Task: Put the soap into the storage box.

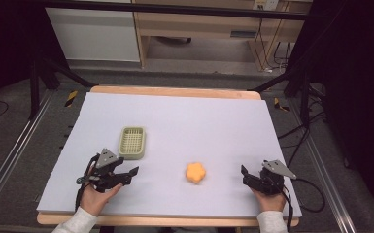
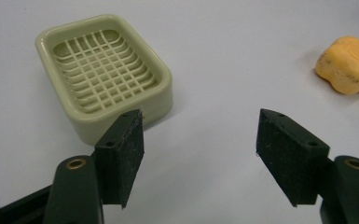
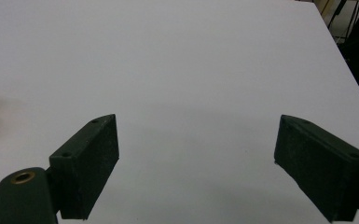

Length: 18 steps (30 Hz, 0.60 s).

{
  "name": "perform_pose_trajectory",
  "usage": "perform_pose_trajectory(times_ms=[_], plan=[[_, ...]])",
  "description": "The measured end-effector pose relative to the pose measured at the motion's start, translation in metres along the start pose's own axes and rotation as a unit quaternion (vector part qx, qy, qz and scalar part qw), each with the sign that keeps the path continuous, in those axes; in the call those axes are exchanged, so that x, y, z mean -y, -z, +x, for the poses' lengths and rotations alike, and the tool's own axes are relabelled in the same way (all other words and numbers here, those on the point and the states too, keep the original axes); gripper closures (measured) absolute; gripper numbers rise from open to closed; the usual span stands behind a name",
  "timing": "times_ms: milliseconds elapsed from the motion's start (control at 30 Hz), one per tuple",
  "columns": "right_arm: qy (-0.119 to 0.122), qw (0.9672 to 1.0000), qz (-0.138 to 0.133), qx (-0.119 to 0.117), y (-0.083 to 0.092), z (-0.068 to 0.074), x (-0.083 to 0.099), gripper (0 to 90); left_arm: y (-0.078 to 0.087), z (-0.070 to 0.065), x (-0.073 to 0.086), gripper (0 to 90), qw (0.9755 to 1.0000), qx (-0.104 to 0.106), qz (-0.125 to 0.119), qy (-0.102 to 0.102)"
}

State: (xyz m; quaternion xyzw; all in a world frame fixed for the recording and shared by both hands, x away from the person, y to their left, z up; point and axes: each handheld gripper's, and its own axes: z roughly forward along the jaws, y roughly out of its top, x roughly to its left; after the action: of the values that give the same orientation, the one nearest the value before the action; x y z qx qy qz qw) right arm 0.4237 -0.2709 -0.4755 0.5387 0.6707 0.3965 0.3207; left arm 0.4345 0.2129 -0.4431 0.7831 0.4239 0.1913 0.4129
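A: Well, any trouble looming?

B: Possibly. Left gripper (image 2: 198, 140) parted, empty-jawed, hovering just beside the pale green soap dish (image 2: 103, 74). Could nudge that light dish across the smooth white table cover (image 1: 199, 126) on a careless swing. Could also squash or tip the orange soap (image 1: 195, 173) if closed off-centre on its lobed edge.

A: And the right one?

B: Right gripper (image 3: 198, 172) spread wide, holding nothing, poised over bare cover near the table's right edge.

A: Looks of the soap?

B: Small, orange, flower-shaped with rounded lobes, faintly speckled. Lying flat between the two grippers, well apart from the dish. Dish itself rectangular, round-cornered, slotted grid inside, empty.
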Motion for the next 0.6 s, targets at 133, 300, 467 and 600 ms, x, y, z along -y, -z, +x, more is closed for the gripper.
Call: perform_pose_trajectory(times_ms=[133,300,467,600], plan=[[-0.001,1.0000,-0.001,-0.001,-0.001,0.000,0.000,14.1,-0.006,-0.007,-0.004,31.3,0.9999,0.006,0.005,-0.009],[-0.002,1.0000,-0.001,0.001,0.000,-0.001,0.000,14.1,-0.010,-0.013,-0.006,30.8,0.9996,0.018,0.010,-0.017],[-0.001,1.0000,0.000,0.002,-0.001,-0.001,0.001,14.1,-0.013,-0.018,-0.012,30.7,0.9995,0.019,0.008,-0.023],[0.000,1.0000,-0.001,0.003,-0.001,-0.001,0.001,14.2,-0.014,-0.023,-0.019,30.5,0.9993,0.024,0.005,-0.029]])
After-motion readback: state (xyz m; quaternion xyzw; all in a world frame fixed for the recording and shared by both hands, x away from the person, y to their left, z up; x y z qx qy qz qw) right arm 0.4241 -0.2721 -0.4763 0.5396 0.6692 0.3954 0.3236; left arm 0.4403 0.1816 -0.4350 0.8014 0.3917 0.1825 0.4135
